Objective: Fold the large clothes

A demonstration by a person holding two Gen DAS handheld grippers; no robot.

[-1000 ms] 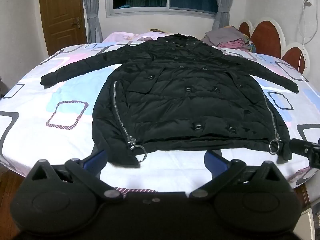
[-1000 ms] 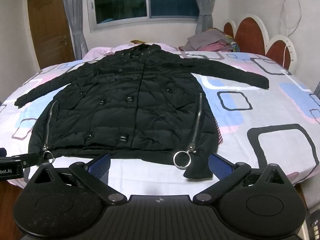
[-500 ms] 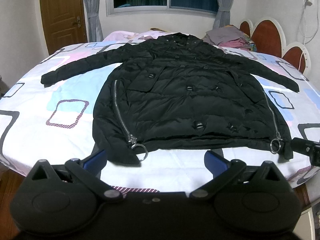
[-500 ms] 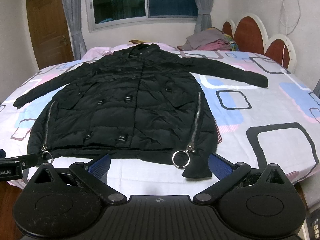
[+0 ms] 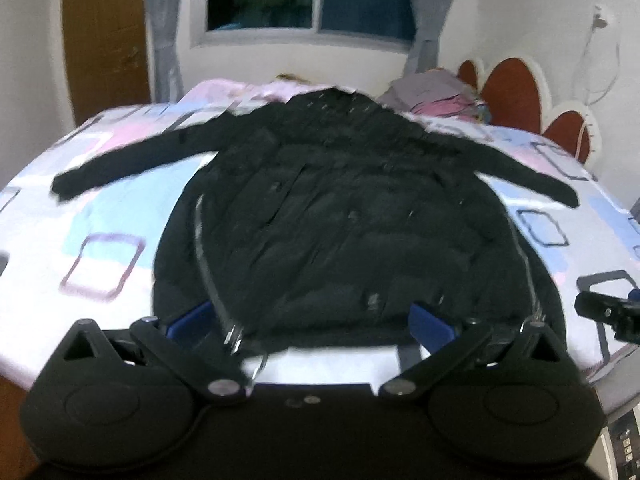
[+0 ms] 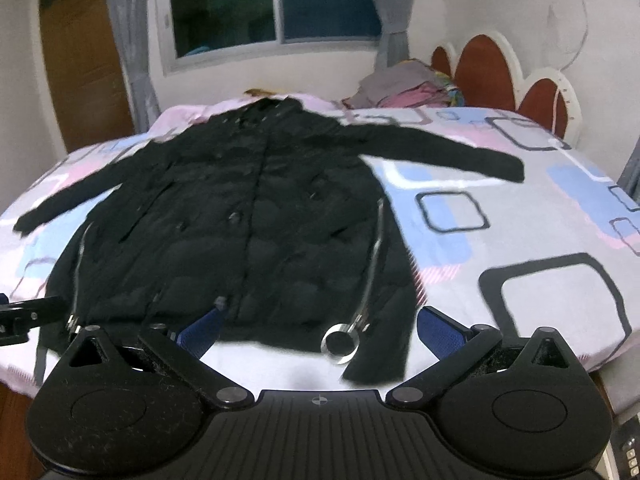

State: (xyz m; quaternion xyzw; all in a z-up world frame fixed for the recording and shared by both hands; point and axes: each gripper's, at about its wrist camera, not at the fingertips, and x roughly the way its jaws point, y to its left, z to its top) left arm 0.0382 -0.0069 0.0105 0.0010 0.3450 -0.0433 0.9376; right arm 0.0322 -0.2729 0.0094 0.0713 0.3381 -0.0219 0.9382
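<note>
Black coat (image 5: 352,232) spread flat, front up, on patterned bed sheet (image 5: 100,216), sleeves out to both sides. Left gripper (image 5: 310,320) spread wide at the hem, near the left zipper ring (image 5: 256,364). Right gripper (image 6: 318,326) likewise spread wide at the hem's right corner, ring pull (image 6: 340,342) between its fingers, nothing pinched.

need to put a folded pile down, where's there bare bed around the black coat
Bare sheet lies right of the black coat, between its right sleeve and the bed edge, and left of the body under the left sleeve. A thin strip runs along the hem. The far corner is crowded by a clothes pile.
</note>
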